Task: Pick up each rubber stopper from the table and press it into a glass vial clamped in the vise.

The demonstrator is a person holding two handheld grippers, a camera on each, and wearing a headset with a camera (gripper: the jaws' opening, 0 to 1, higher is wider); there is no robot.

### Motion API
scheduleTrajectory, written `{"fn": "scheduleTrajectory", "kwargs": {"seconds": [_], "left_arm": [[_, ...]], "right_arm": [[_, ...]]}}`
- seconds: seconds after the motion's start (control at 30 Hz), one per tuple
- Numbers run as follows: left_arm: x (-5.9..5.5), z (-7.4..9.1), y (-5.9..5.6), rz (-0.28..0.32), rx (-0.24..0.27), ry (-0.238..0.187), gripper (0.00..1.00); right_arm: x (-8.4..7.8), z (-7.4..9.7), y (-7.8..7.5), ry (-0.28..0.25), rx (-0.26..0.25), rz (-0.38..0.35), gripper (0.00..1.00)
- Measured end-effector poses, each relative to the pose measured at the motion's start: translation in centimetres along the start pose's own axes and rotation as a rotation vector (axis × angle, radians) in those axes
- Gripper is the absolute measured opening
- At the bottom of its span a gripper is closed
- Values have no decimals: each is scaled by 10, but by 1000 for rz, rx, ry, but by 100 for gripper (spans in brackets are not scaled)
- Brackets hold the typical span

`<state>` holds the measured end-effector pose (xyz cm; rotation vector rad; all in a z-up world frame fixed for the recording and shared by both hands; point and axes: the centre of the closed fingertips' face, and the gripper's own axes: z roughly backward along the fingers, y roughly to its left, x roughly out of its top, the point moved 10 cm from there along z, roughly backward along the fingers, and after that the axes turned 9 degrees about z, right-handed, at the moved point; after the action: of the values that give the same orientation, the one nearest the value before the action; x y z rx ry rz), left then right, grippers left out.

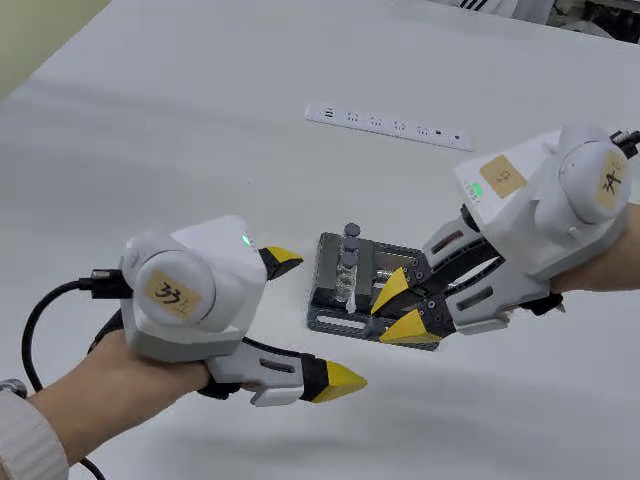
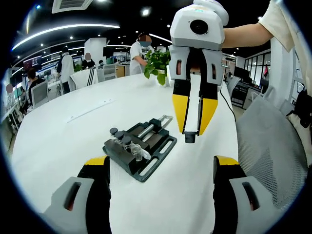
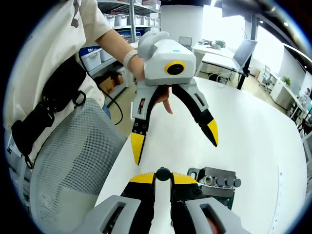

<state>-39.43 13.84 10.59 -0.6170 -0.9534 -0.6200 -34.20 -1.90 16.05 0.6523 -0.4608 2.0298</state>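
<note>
Right hand-held gripper (image 2: pixel 191 130) pinches a rubber stopper (image 2: pixel 189 139), left hand-held gripper (image 3: pixel 175 150) is open; a crooked push could skid off the vial (image 1: pixel 345 285).

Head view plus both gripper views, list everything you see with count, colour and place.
table: one, white, under everything
power strip: one, white, table's far side
vise: one, dark grey, mid-table
vials: a few, clear, clamped in vise
stopper: one, dark, gripped near vise
chair: one, grey mesh, beside table
plant: one, green, table's far end
left hand-held gripper: one, white with yellow tips, open, near vise
right hand-held gripper: one, same colours, shut on stopper
</note>
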Motion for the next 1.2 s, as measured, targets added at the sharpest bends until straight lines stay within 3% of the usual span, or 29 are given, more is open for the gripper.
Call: {"fn": "scheduleTrajectory", "kwargs": {"seconds": [0.1,0.2,0.43,0.97,1.2], "left_arm": [[-5,1,4,10,36,31,99],[-8,4,8,45,52,36,99],[-13,9,12,53,69,31,99],[-17,25,21,70,123,34,98],[-16,29,24,77,131,35,98]], "right_arm": [[-1,1,0,2,-1,0,6],[-2,1,0,6,-2,1,6],[-2,0,-6,26,-3,13,6],[3,8,-49,167,13,165,6],[4,2,-67,254,39,277,6]]}}
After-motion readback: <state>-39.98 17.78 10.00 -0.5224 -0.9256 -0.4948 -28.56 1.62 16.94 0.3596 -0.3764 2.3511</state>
